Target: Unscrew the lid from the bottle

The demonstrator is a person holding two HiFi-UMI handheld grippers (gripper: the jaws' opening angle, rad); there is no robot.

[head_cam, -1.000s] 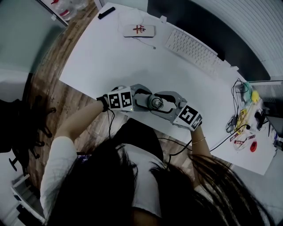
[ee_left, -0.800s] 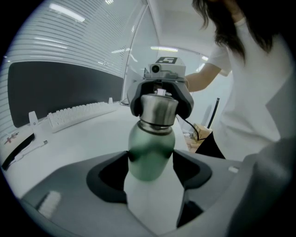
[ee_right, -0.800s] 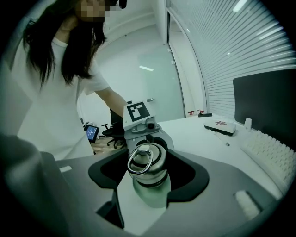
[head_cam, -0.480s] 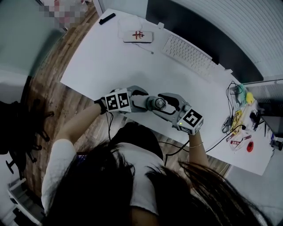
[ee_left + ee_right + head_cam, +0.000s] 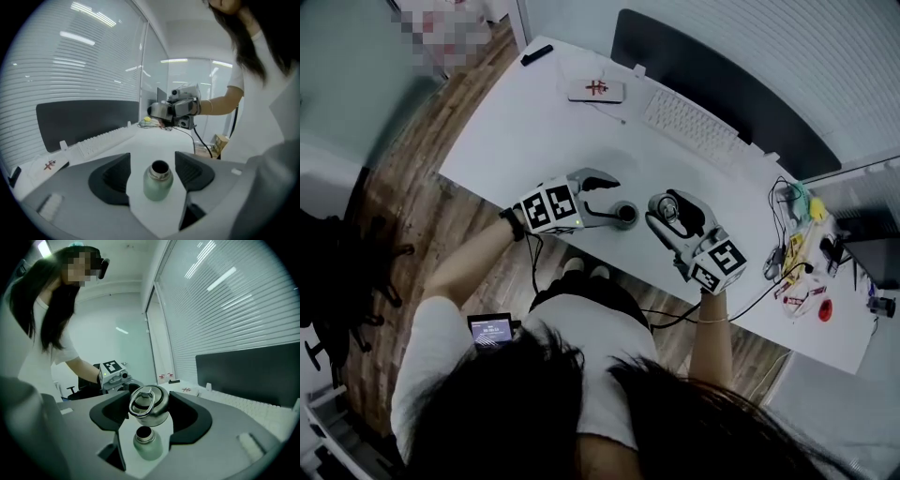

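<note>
Right gripper [image 5: 149, 414]: your jaws are clamped on the ring-handled lid [image 5: 148, 404].
Open-mouthed bottle [image 5: 147, 445] stands upright on the table [image 5: 165, 452] below the lid; left gripper [image 5: 114, 375] beyond.

My left gripper [image 5: 614, 200] and right gripper [image 5: 673, 211] are grey moulded shells with dark ribbed pads [image 5: 112, 177]. Each carries a white cube [image 5: 548, 206] printed with black square markers. A thin black cable [image 5: 675, 319] trails from the right one. I wear a white short-sleeved top [image 5: 591, 356] and a dark strap [image 5: 517, 223] at the left wrist; my hair [image 5: 516, 412] is long and dark.
</note>
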